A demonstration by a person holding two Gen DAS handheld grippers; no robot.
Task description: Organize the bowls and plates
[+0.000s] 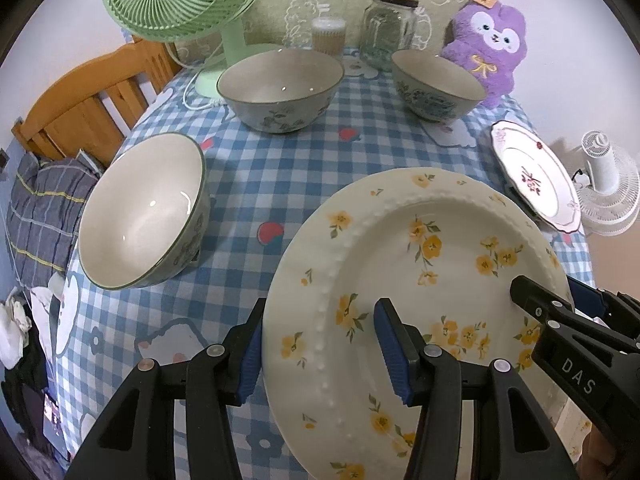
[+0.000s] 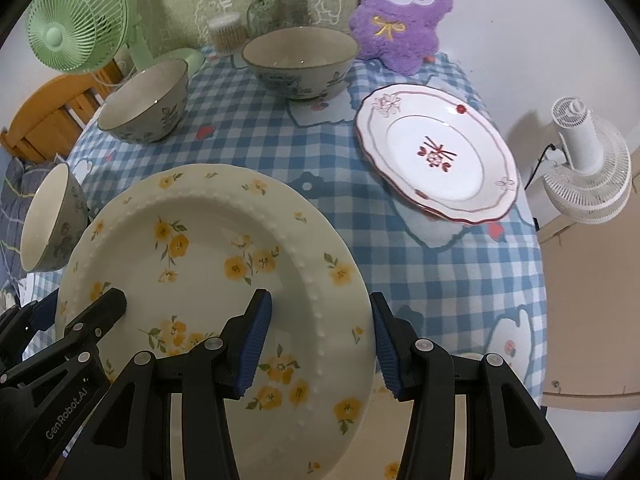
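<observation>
Two claws, left claw (image 1: 320,346) and right claw (image 2: 320,346), are pinching opposite rims of the yellow-flowered plate (image 1: 420,280), carrying it; next I am stacking it onto the red-trimmed plate (image 2: 436,156).

"DAS" in white letters on right gripper (image 1: 576,312) arm, beside yellow-flowered plate (image 1: 400,280). "GenRobot.AI" on left gripper (image 2: 80,320) arm, same plate's other side.
</observation>
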